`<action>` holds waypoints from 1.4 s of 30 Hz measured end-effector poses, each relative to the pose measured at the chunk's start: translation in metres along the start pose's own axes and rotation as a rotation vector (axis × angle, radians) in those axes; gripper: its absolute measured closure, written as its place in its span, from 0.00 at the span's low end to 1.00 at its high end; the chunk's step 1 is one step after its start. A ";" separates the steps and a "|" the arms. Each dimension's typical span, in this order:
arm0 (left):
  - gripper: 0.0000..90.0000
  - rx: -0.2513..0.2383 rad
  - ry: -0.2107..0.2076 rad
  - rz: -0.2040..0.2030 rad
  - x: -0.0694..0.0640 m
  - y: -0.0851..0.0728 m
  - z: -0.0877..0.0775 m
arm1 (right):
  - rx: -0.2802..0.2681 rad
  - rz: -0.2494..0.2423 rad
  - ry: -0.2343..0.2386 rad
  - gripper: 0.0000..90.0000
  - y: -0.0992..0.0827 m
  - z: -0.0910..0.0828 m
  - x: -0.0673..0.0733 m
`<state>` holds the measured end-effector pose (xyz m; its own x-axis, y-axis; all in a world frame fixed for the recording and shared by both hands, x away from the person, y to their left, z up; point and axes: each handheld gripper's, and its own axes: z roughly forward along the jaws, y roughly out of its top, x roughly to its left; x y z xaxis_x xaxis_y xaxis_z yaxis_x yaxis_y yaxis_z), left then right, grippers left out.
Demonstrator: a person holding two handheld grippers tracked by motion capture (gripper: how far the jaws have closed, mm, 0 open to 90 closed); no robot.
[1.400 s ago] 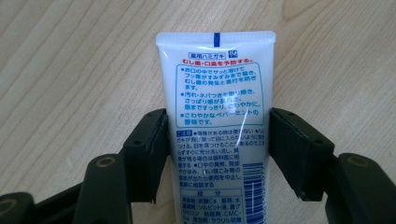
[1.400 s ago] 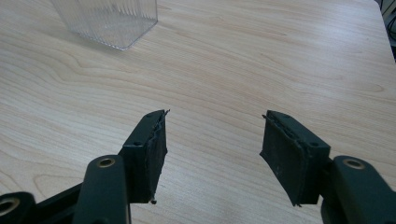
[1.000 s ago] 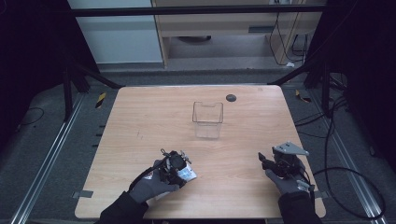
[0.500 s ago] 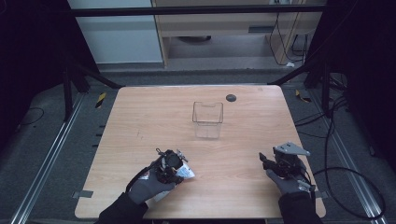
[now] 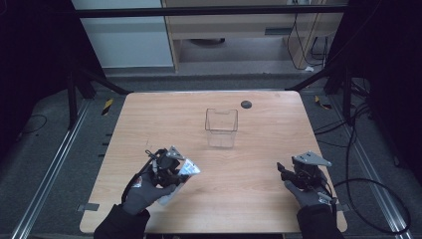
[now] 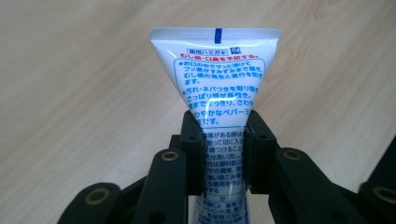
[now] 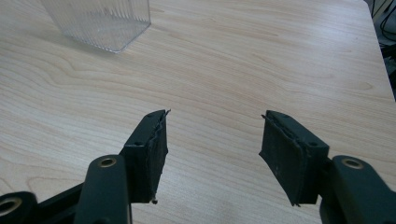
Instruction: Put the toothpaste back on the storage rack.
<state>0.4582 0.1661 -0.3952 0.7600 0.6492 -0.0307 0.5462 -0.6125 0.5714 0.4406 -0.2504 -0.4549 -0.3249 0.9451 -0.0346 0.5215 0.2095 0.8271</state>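
L gripper has just closed, clamping toothpaste tube; R gripper spread wide, nothing in it. Clear bin mid-table, bare wood between, nothing blocking.

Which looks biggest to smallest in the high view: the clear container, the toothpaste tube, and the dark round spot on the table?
1. Clear container, largest.
2. Toothpaste tube, held in the left claw; part of it is hidden by the hand, so its rank against the container is unsure.
3. Dark round spot, clearly smallest.
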 end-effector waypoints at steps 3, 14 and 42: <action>0.81 -0.100 0.042 -0.026 0.005 0.002 -0.011 | -0.003 0.004 0.003 0.45 0.000 0.000 0.001; 0.81 -0.292 0.137 -0.083 0.030 0.019 -0.027 | -0.020 0.004 0.002 0.45 0.001 -0.002 0.003; 0.81 -0.667 0.196 -0.220 0.062 0.089 -0.014 | -0.057 -0.012 0.005 0.46 0.002 -0.003 0.004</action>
<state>0.5488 0.1577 -0.3352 0.5464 0.8326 -0.0908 0.3007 -0.0938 0.9491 0.4374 -0.2468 -0.4517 -0.3343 0.9415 -0.0419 0.4717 0.2057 0.8574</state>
